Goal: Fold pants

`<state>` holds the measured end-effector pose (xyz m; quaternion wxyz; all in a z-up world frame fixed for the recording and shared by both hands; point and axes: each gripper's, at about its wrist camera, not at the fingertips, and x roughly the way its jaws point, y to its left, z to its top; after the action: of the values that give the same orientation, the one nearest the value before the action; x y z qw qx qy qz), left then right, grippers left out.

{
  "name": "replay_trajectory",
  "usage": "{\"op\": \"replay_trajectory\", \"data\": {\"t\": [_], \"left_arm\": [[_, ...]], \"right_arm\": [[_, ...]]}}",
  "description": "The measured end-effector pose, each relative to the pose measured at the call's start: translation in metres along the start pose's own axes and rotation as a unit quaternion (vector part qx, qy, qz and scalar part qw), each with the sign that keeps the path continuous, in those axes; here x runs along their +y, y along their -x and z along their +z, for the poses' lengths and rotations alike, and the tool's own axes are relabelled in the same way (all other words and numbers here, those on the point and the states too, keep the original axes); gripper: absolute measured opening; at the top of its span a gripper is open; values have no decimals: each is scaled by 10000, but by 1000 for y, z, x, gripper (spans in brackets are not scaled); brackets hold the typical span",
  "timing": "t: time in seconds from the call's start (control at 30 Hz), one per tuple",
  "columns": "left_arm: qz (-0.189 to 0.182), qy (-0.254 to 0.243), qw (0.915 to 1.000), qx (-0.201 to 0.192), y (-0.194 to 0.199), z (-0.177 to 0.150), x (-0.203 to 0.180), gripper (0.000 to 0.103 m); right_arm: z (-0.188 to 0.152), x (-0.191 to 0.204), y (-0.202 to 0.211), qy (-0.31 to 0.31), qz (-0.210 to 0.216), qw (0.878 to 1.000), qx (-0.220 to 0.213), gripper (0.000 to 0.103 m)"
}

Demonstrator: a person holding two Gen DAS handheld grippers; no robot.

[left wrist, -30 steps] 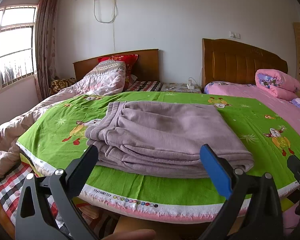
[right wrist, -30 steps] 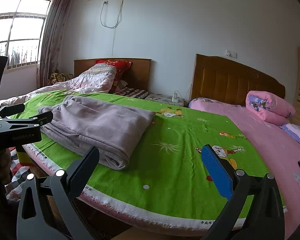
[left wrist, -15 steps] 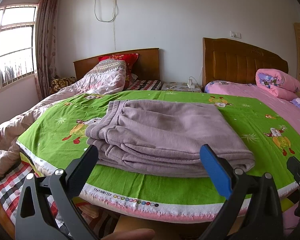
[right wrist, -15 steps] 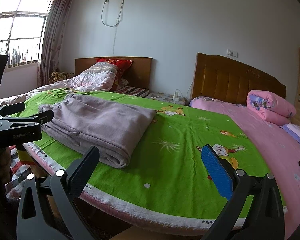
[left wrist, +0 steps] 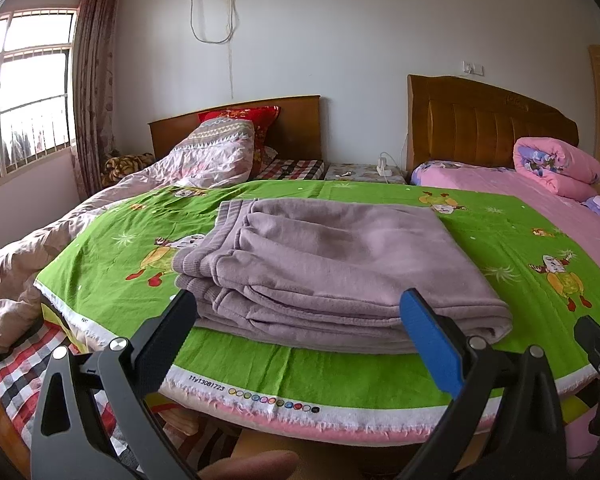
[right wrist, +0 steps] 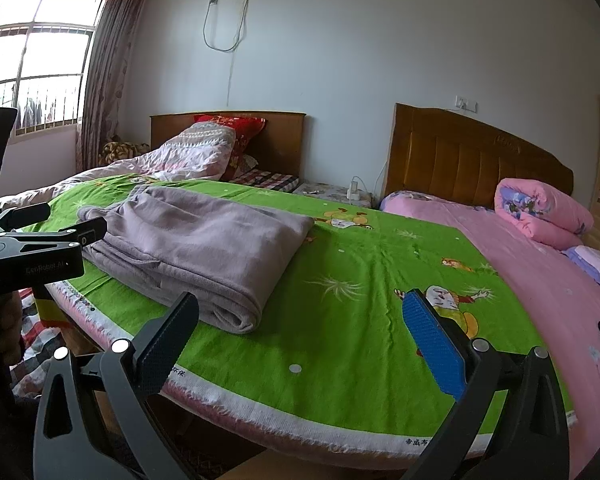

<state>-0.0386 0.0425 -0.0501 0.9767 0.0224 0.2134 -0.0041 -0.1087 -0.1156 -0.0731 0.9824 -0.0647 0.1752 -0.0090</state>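
The left tool (left wrist: 298, 338) is spread wide and holds nothing, poised just short of the folded mauve pants (left wrist: 332, 268). The right tool (right wrist: 300, 340) is likewise spread and empty, off to the pants' right over the green sheet (right wrist: 360, 280) on the bed.

Daylight pours in from the window (left wrist: 28, 92) on the left, blown out to near white in both views, and the white wall (right wrist: 380, 40) takes it softly and evenly. Fisheye bending curves the bed (left wrist: 300, 364) edge and darkens every corner into black vignette. Focus holds crisp across the room, with a soft shadow under the folded pants (left wrist: 340, 268).
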Motion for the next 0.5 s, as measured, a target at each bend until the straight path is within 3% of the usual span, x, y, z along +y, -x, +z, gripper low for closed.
{"op": "replay_trajectory", "data": {"t": [0.5], "left_arm": [[-24,-2,10000,-7,1,-2,3,102]], "right_arm": [[-1,-1,-1,15,35,10000,10,99]]}}
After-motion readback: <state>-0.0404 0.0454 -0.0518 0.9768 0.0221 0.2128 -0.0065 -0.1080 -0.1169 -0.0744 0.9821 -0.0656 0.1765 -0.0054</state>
